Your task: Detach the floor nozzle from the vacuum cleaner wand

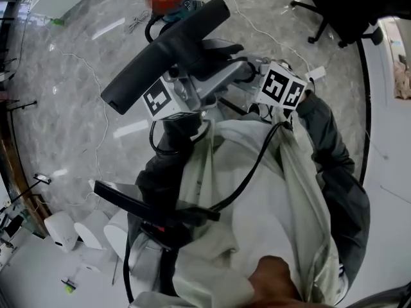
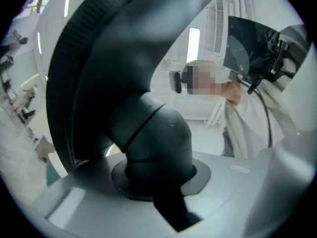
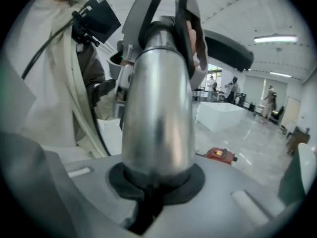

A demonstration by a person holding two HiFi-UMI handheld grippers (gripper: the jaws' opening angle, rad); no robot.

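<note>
Grey marble floor point(image 1: 70, 56) lies far below both sets of jaws. The person's pale coat point(image 1: 257, 197) fills the lower head view, behind and under the jaws, with a black cable point(image 1: 252, 167) looping down it from the right gripper. The black floor nozzle point(image 1: 164, 53) is held up in the air as a long bar slanting up to the right, and it sits just beyond the left jaws. In the left gripper view the nozzle body point(image 2: 94, 53) arcs over the top and its dark rounded neck point(image 2: 156, 148) runs straight down into the jaws. The left gripper point(image 1: 184, 72) is clamped on that neck, narrow gap, with its marker cube point(image 1: 157, 99) on the near side. The silver wand tube point(image 3: 158, 108) stands right between the right jaws and fills the middle of the right gripper view. The right gripper point(image 1: 239, 70) is closed tight on the tube, with its marker cube point(image 1: 283, 86) behind. The far end of the tube meets grey and black parts at the nozzle neck, and the black nozzle bar point(image 3: 229, 51) shows past the jaws on the right. Can't tell from any view whether the joint has separated. A small red device point(image 3: 221, 155) lies on the floor past the right jaws, low right. A black office chair point(image 1: 337, 11) stands well off, up and right of both jaws.
</note>
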